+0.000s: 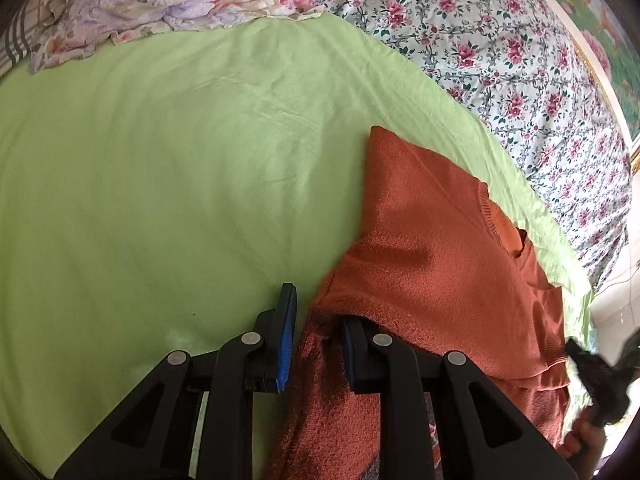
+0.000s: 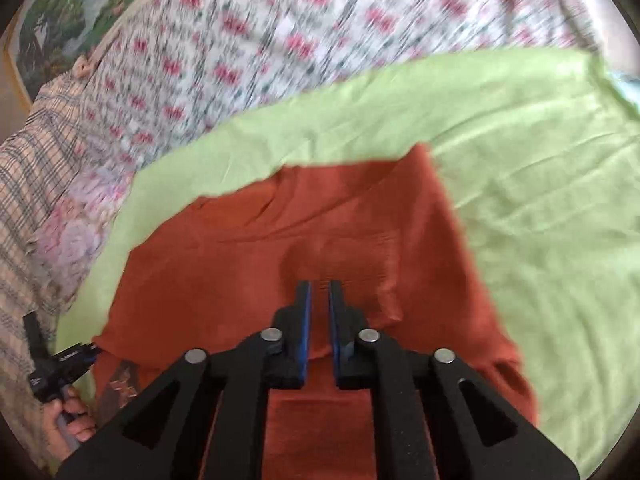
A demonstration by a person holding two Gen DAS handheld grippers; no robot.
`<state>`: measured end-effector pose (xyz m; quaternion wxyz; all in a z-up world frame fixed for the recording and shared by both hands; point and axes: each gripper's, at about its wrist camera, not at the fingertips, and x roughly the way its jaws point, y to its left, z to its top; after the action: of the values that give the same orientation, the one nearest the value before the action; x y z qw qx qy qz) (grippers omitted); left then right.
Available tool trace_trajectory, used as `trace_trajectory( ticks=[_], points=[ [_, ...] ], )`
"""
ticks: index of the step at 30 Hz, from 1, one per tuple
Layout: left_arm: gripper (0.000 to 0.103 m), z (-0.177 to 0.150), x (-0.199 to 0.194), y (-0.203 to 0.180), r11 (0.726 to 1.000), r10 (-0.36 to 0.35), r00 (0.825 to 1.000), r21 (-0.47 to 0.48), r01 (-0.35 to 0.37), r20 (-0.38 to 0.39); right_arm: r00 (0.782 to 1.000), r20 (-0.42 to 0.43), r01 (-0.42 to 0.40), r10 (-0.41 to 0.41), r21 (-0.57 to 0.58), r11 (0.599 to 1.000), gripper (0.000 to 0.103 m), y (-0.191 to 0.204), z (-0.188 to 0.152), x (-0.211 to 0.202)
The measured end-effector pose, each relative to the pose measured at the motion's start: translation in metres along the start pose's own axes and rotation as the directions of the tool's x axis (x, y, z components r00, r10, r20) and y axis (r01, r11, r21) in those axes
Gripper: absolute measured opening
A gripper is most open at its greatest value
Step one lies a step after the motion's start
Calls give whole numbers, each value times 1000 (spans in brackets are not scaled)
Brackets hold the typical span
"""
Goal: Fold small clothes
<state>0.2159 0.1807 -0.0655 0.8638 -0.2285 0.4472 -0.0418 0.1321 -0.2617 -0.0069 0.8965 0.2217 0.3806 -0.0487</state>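
**Rust-orange sweater partly folded on the green sheet**

A rust-orange knitted sweater (image 1: 436,248) lies on a pale green bed sheet (image 1: 160,184), which is spread over a white quilt printed with small pink flowers (image 1: 500,40). In the left wrist view the sweater fills the frame from 3 to 6 o'clock, with a folded layer lying over its body and the ribbed neckline toward 3 o'clock.

The left tool (image 1: 316,316) has its black, blue-padded fingers spread apart. The left one rests over bare sheet; the right one is tucked under the edge of the folded knit layer, which drapes over its tip.

In the right wrist view, which is motion-blurred, the sweater sits at centre, running from 12 down to 6 o'clock. The right tool (image 2: 320,292) is over the garment with its fingers drawn close together, only a thin strip of orange showing between the pads. Whether they pinch a fold cannot be told from the blur.

A lilac floral cloth (image 1: 152,4) is bunched at 11 o'clock in the left view, with a plaid fabric (image 2: 36,168) at 9 o'clock in the right view.
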Motion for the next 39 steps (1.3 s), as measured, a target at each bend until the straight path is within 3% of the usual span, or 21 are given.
trace_trajectory(
  ticks=[1,3,5,7,13,18,21,28,33,39],
  points=[
    [22,1,-1,3,1000,-12,1000,-13,12,-8,999,-38,23,-23,-7,1000,28,-2,2,15],
    [23,1,-4,4,1000,-22,999,-3,22,-24,985,-127,116,-115,-2,993,30,-15,-1,38],
    [23,-2,-10,1,999,-7,999,34,8,-32,992,-105,77,-73,33,996,29,-24,-4,32],
    [22,-10,-24,-1,997,15,999,82,-12,-35,991,-80,106,-104,22,994,33,-26,-8,12],
    [25,-48,-70,9,986,-27,997,160,38,-70,999,-34,-25,24,-14,1000,50,-35,-33,-57],
    [41,-94,-99,18,971,-25,992,233,53,-121,983,-77,-167,165,-26,986,51,-46,-67,-96],
    [45,-122,-114,25,965,-38,987,252,77,-156,971,-103,-224,218,-48,973,52,-52,-93,-121],
    [49,-183,-141,45,949,-90,970,278,152,-224,962,-135,-249,235,-93,964,63,-83,-145,-181],
    [49,-207,-143,48,926,-108,959,325,193,-264,919,-309,-287,246,-94,953,63,-100,-186,-178],
    [49,-211,-142,42,889,-102,933,390,241,-344,900,-291,-353,324,-53,934,66,-101,-196,-172]
  ],
)
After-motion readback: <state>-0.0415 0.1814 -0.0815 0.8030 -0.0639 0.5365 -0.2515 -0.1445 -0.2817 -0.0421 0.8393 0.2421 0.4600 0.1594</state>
